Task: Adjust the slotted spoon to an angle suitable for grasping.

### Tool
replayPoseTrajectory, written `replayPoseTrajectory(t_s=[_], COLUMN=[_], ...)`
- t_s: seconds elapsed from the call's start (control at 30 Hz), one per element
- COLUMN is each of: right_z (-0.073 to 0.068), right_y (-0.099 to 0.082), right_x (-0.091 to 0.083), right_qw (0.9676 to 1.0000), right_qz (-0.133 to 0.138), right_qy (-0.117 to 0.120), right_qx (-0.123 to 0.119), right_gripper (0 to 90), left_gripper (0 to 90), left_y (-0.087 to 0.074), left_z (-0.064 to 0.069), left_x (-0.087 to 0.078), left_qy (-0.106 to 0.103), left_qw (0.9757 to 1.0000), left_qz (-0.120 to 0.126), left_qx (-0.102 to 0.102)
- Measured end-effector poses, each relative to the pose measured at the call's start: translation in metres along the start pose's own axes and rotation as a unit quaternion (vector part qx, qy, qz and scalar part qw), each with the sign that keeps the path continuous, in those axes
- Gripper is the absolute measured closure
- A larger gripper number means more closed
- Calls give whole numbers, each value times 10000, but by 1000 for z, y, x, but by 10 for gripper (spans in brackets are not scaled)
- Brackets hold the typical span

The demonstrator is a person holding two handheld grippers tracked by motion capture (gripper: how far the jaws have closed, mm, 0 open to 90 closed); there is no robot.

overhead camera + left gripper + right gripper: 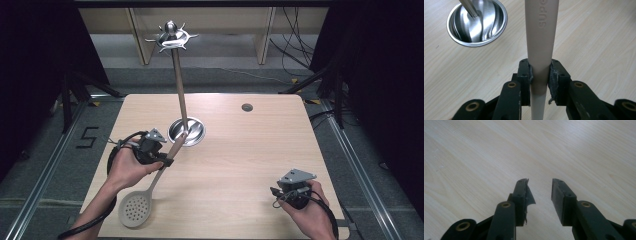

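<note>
A beige slotted spoon [150, 189] lies slanted over the left half of the wooden table [240, 165], its perforated head near the front edge and its handle tip beside the steel base of a utensil stand [186, 131]. My left gripper [167, 159] is shut on the spoon's handle [539, 50], both pads pressed against its sides in the left gripper view. The stand's round base [477, 23] lies ahead and to the left there. My right gripper [276, 191] rests at the table's front right, open with nothing between its jaws [540, 188].
The stand's tall pole rises to a hook crown [171, 37] above the table's far edge. A small round grommet [247, 107] sits at the back right of the tabletop. Cables trail on the floor behind.
</note>
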State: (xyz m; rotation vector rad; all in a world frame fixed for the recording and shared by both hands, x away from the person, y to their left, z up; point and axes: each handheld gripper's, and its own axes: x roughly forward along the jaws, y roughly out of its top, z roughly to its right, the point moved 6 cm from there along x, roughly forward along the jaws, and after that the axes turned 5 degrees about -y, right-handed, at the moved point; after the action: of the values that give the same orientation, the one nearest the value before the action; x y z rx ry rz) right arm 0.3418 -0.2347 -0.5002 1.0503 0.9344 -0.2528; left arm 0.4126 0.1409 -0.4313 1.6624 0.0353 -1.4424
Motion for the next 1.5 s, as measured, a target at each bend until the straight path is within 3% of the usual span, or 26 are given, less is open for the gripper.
replayPoseTrajectory(t_s=[0.2, 0.3, 0.37, 0.5, 0.53, 0.57, 0.73, 0.9, 0.93, 1.0, 1.27, 1.37, 1.5], right_z=[0, 1, 1, 1, 2, 3, 2, 3, 1, 3, 3, 4, 4], right_y=[1, 1, 1, 0, 0, 0, 0, 1, 1, 1, 0, 0, 1], right_x=[-2, -2, -2, -4, -4, -4, -5, -4, -4, -4, -5, -5, -5], right_qw=[9999, 9999, 9999, 9998, 9999, 9998, 9997, 9997, 9996, 9998, 9998, 9998, 9998], right_qz=[42, 83, 86, 74, 119, 143, 120, 183, 175, 184, 186, 168, 169], right_qy=[14, -10, -10, -2, -30, -35, -16, -56, -67, -51, -49, -50, -57], right_qx=[121, 58, 65, 169, 122, 125, 214, 126, 206, 101, 114, 97, 109], right_gripper=[663, 663, 664, 663, 663, 663, 663, 662, 662, 662, 660, 659, 658], left_gripper=[722, 722, 722, 722, 722, 722, 722, 722, 722, 722, 722, 722, 722], left_y=[0, 0, 0, 2, 2, 3, 2, 2, 2, 2, 6, 8, 9], left_z=[-1, -1, -2, -2, -3, -3, -5, -7, -8, -9, -14, -15, -18], left_x=[-5, -8, -11, -14, -16, -15, -20, -27, -30, -32, -44, -48, -55], left_qy=[2, 6, 5, 5, 9, 49, 62, 101, 74, 79, 191, 244, 288], left_qw=[10000, 9999, 10000, 9999, 10000, 9999, 9998, 9995, 9997, 9995, 9984, 9968, 9959], left_qz=[38, 87, 22, 119, 45, 140, 159, 277, 232, 291, 517, 725, 829], left_qx=[-16, -72, 10, -77, 30, -6, -46, -82, -7, -56, -121, -215, -213])
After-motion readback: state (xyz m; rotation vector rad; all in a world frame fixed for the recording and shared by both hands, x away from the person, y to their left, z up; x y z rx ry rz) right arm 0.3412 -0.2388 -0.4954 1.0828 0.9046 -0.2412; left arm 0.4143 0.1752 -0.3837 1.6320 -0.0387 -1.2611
